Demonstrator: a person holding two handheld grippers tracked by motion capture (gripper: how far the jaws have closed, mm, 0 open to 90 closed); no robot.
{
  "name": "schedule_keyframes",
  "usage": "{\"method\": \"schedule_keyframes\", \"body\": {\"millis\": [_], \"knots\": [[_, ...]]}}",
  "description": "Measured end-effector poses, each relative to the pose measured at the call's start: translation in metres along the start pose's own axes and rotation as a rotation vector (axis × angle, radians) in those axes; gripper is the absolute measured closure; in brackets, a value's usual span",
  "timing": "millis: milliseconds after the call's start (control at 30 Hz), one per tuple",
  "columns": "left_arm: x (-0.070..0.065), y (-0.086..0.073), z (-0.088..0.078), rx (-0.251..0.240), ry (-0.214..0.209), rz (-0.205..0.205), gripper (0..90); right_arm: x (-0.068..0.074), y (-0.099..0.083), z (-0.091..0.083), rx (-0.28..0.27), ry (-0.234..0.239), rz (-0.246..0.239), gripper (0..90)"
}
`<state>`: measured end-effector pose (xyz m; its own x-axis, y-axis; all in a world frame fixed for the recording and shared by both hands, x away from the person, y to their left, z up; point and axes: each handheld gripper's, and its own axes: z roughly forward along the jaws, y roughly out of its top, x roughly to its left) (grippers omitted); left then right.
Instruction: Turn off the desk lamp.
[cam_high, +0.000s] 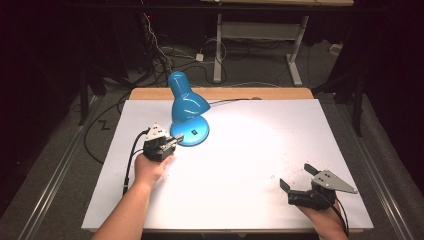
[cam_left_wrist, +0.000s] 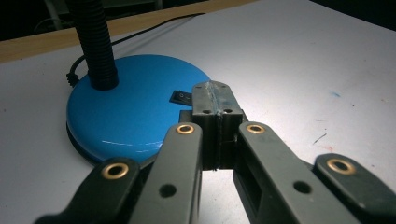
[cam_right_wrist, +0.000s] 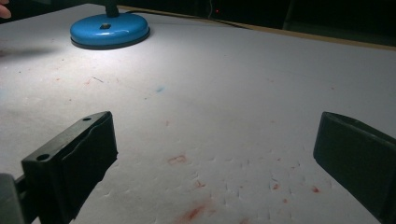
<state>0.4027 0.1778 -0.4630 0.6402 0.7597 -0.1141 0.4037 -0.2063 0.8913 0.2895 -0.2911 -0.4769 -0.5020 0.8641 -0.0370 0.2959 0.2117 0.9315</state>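
Right tongs (cam_high: 298, 175) low, agape; left tongs (cam_left_wrist: 213, 93) closed over lamp base (cam_left_wrist: 130, 107) by switch (cam_left_wrist: 182, 97).

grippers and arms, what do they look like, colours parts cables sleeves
Both are handheld black two-jaw grippers. The left gripper has black linkage bars with brass-coloured rivets, flat dull-metal fingertips, a pale grey three-cornered plate on top and a black cable trailing back along the forearm. The right gripper has broad black block-shaped pads, the same grey plate and a black cable. Both forearms are bare, with no sleeves in view.
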Motion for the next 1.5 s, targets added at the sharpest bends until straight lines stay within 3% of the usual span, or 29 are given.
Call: {"method": "schedule_keyframes", "body": {"millis": [200,500,833,1200,1233,1367,1400,1500], "knots": [[-0.002,-0.003,0.011,-0.012,0.003,0.0,88.0,0.0,-0.001,0.001,0.004,0.002,0.002,0.1],[0.005,-0.003,0.03,0.014,0.019,-0.024,88.0,-0.001,0.0,0.001,0.003,-0.001,0.003,0.1],[0.004,0.005,0.042,0.007,0.007,-0.001,88.0,-0.001,-0.001,0.002,0.004,0.0,0.003,0.1],[0.004,0.004,0.059,-0.001,0.007,-0.028,88.0,-0.002,-0.001,0.0,0.003,-0.004,0.011,0.1],[0.005,0.003,0.059,0.016,0.006,-0.011,88.0,-0.002,-0.001,0.0,0.003,-0.004,0.011,0.1],[0.006,0.004,0.063,0.028,0.009,-0.003,88.0,-0.002,-0.001,0.0,0.001,-0.005,0.013,0.1],[0.005,0.004,0.065,0.003,0.011,-0.03,88.0,-0.002,-0.001,-0.001,0.0,-0.006,0.013,0.1],[0.007,0.006,0.066,0.008,0.017,-0.027,88.0,-0.002,-0.002,0.0,0.001,-0.005,0.013,0.1]]}}
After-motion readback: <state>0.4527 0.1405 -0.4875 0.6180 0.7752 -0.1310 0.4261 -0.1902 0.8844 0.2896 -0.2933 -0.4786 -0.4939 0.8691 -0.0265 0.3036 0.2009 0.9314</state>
